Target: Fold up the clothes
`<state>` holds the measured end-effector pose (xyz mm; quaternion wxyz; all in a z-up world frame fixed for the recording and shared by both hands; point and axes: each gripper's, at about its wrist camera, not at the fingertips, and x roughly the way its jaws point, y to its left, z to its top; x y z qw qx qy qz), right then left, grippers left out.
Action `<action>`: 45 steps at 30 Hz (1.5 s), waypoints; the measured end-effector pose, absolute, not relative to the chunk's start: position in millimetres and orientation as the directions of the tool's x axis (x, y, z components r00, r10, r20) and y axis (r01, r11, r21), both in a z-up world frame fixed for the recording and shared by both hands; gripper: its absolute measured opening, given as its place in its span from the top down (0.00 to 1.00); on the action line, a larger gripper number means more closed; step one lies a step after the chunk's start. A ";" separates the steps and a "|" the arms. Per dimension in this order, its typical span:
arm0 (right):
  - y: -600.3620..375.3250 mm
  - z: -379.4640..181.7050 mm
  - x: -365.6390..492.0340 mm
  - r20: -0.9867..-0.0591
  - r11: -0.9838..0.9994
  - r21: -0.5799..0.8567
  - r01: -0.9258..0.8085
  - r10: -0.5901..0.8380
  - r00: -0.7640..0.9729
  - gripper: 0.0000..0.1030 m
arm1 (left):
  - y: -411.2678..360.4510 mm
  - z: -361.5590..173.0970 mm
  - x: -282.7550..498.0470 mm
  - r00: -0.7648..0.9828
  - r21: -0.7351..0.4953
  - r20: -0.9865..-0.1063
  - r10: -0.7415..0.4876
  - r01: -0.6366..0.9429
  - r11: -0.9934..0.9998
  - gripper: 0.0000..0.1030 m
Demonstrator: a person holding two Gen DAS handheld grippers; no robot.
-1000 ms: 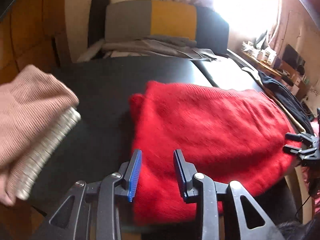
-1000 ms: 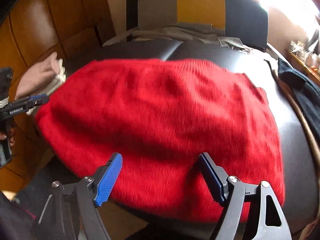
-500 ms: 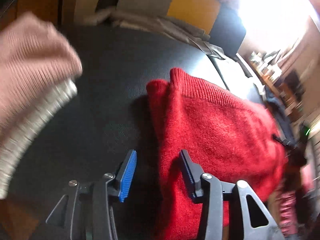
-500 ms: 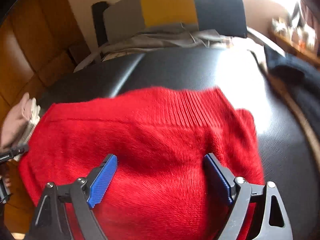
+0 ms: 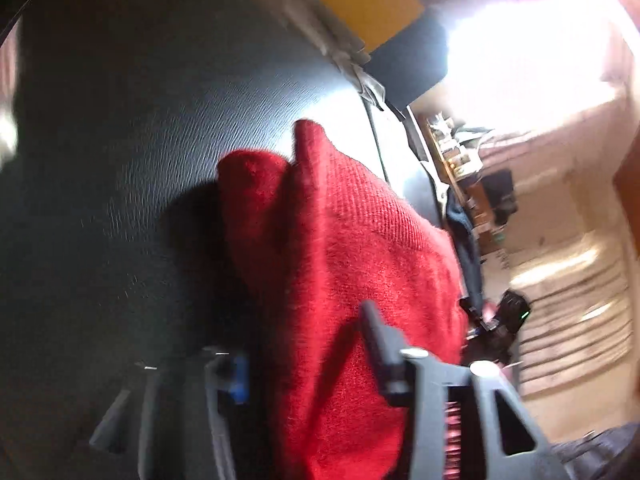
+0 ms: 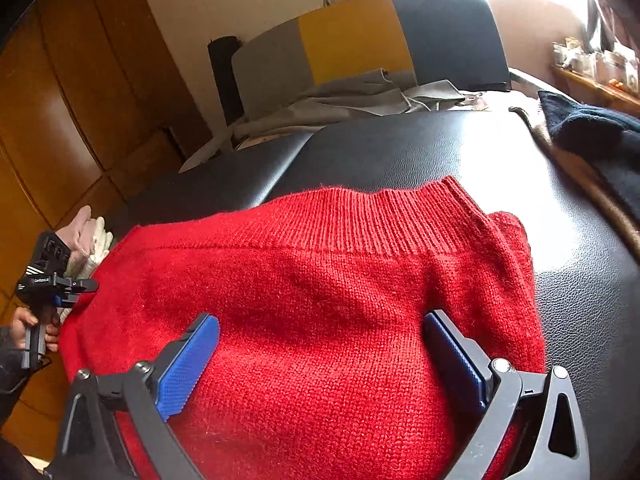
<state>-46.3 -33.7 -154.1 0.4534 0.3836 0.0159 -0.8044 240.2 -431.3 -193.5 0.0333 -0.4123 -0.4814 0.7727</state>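
A folded red knitted sweater lies on the black leather-textured tabletop, its ribbed hem facing the far side. The right gripper hangs low over the sweater's near part with its blue-padded jaws spread wide, the wool showing between them and nothing pinched. In the blurred, tilted left wrist view the left gripper straddles the sweater's side edge, one finger on the dark tabletop, the other above the red knit; the jaws stand apart and released. From the right wrist view the left gripper sits at the sweater's left edge, held by the person's left hand. A stack of folded pink and cream garments rests behind it, a dark navy garment lies at the table's right side, and a grey, yellow and black chair back with grey cloth stands beyond.
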 end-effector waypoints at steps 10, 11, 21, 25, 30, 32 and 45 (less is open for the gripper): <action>-49.8 -140.0 -49.4 -0.732 -0.555 0.285 0.782 -0.653 -0.197 0.00 | -449.7 -153.5 233.8 -0.710 -0.691 -0.651 0.270 0.406 -0.598 0.89; -51.5 -134.1 -49.4 -0.745 -0.525 0.296 0.798 -0.650 -0.152 0.00 | -454.7 -145.4 230.5 -0.707 -0.676 -0.659 0.255 0.409 -0.612 0.89; -64.2 -120.8 -40.6 -0.815 -0.307 0.266 0.914 -0.578 0.043 0.01 | -475.7 -80.5 211.5 -0.691 -0.617 -0.689 0.216 0.403 -0.676 0.89; -64.6 -135.8 -42.3 -0.828 -0.302 0.256 0.918 -0.559 0.047 0.00 | -454.0 -58.4 206.5 -0.727 -0.682 -0.626 0.283 0.333 -0.651 0.89; -60.2 -143.8 -39.5 -0.806 -0.316 0.234 0.920 -0.592 0.002 0.00 | -403.0 -27.1 189.1 -0.769 -0.767 -0.506 0.390 0.195 -0.612 0.89; -58.4 -146.9 -38.3 -0.796 -0.321 0.225 0.920 -0.605 -0.016 0.00 | -382.6 -21.3 176.4 -0.769 -0.783 -0.481 0.421 0.160 -0.602 0.89; -56.6 -155.3 -39.4 -0.732 -0.347 0.255 0.902 -0.679 -0.054 0.00 | -257.9 -36.7 64.4 -0.685 -0.830 -0.462 0.564 0.110 -0.547 0.89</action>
